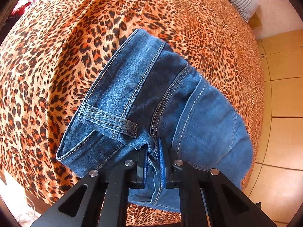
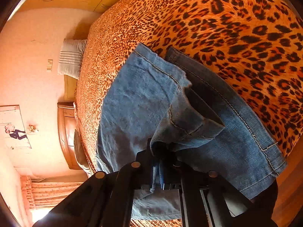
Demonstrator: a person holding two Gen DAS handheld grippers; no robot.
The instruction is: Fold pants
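- Denim pants (image 1: 151, 98) hang pinched in both grippers above the leopard-print bedspread (image 1: 56, 47); neither view shows how much of the cloth, if any, lies on the bed.
- Left gripper (image 1: 153, 162): jaws clenched on a bunched seam at the waist end. Waistband and belt loop (image 1: 108, 117) sit just ahead of the fingers, up and to the left in the view.
- Right gripper (image 2: 161, 162): jaws closed on a fold of cloth at the leg end. Two hemmed leg openings (image 2: 189, 87) lie just beyond the fingers.
- Key relation: long axis of the pants presumably runs from one gripper to the other, waist at the left hand, hems at the right. The span between is not visible in either view, so slack or tautness cannot be told.
- Pose: left gripper looks down and forward over the bed, towards a striped pillow (image 1: 240, 0) at the far edge. Right gripper looks along the bed with wall and pillow at its left.
- Judgement: next move calls for bringing hems towards waistband, or laying the span flat on the bedspread first; either hand is equally placed.
- Risk, judged: right-hand hems look unevenly stacked, so the fold may come out skewed.
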